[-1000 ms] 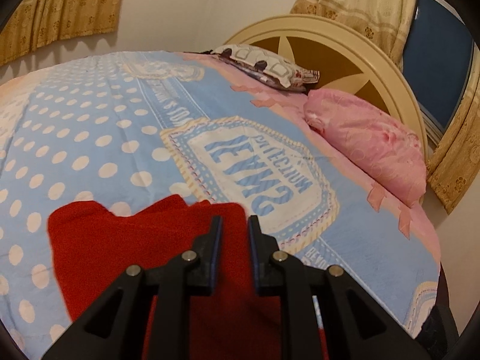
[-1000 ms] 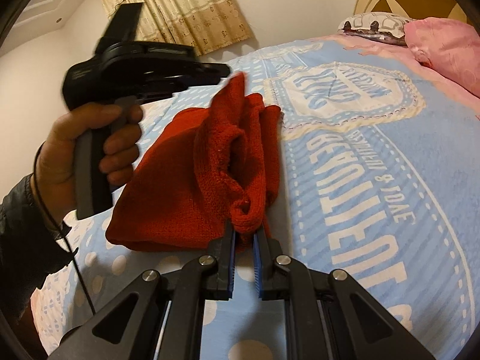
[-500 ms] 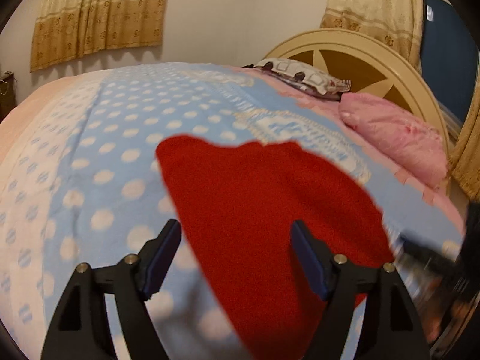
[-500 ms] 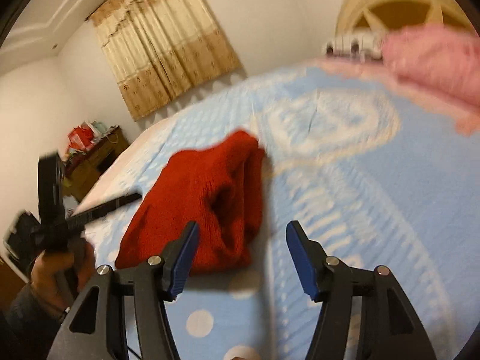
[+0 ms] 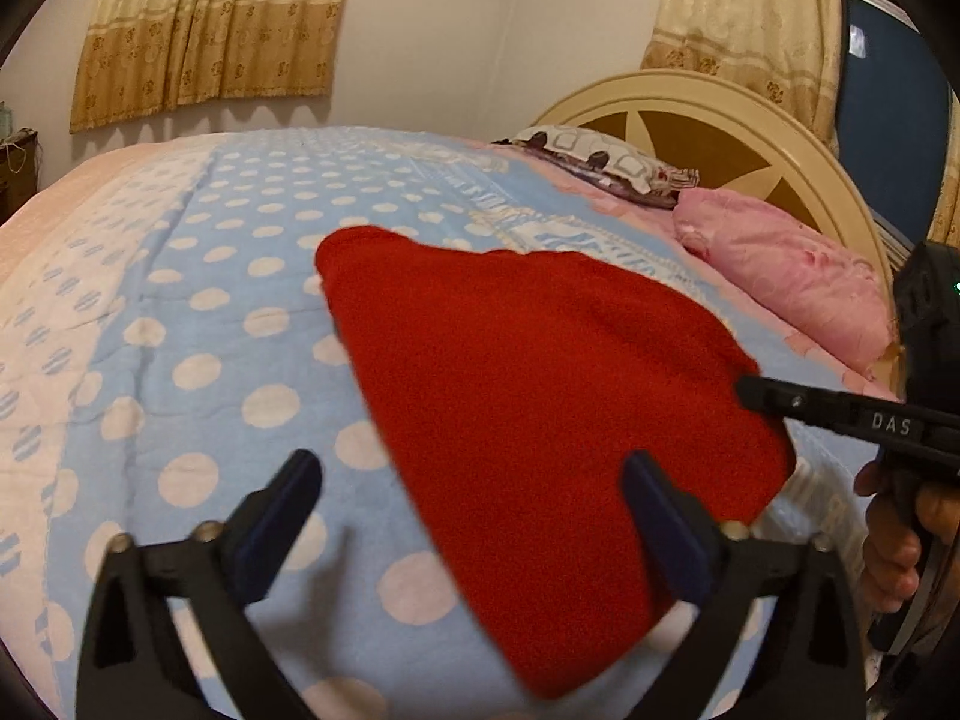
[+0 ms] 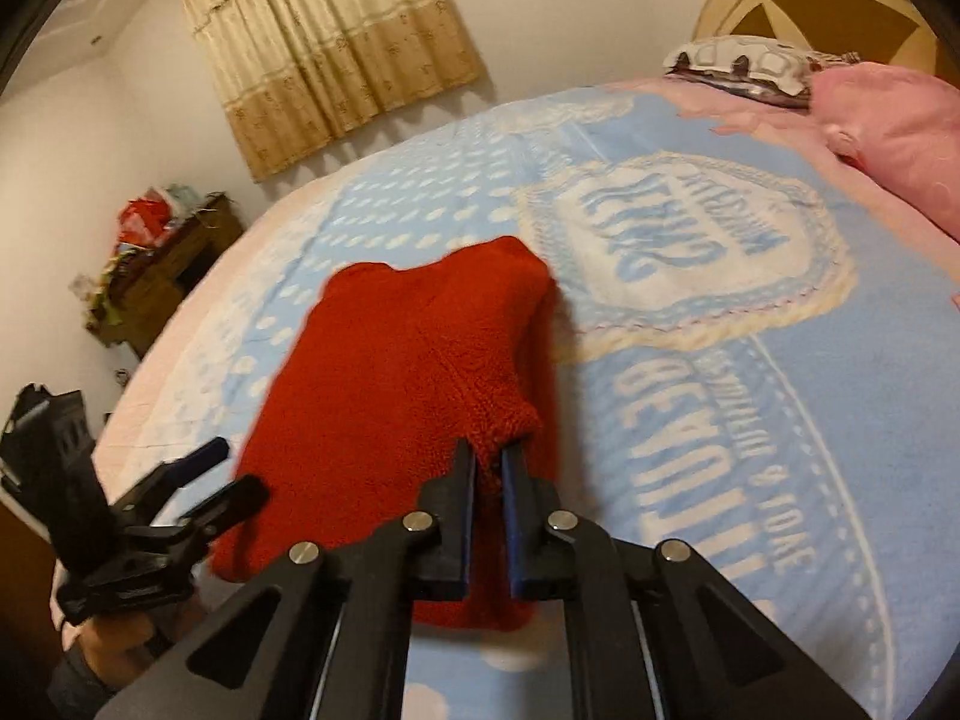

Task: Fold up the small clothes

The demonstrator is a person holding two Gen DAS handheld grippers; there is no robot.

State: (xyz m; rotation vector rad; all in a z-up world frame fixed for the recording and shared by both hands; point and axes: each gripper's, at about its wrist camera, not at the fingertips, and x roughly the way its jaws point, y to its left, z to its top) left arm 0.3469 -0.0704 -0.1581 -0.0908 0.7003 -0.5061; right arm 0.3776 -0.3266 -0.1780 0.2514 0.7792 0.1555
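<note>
A red knit garment (image 5: 540, 390) lies folded on the blue dotted bed cover (image 5: 180, 360). My left gripper (image 5: 474, 522) hovers over its near left edge. Its jaws are opening wide, and the red cloth lies under the gap with neither pad touching it. In the right wrist view the garment (image 6: 390, 390) stretches away from my right gripper (image 6: 489, 471), whose jaws are closing tight on a bunched fold at its near edge. The left gripper (image 6: 225, 474) shows at the lower left there, and the right gripper (image 5: 750, 390) enters the left wrist view side-on from the right.
A pink pillow (image 5: 792, 282) and a patterned pillow (image 5: 606, 165) lie against the cream headboard (image 5: 720, 120). A cluttered wooden cabinet (image 6: 162, 276) stands beyond the bed's far left side. A hand (image 5: 894, 546) holds the right gripper's handle.
My left gripper let go of the red garment, spread wide and drew back to its left edge. My right gripper opened, then shut again on the near fold. The garment dropped flat.
</note>
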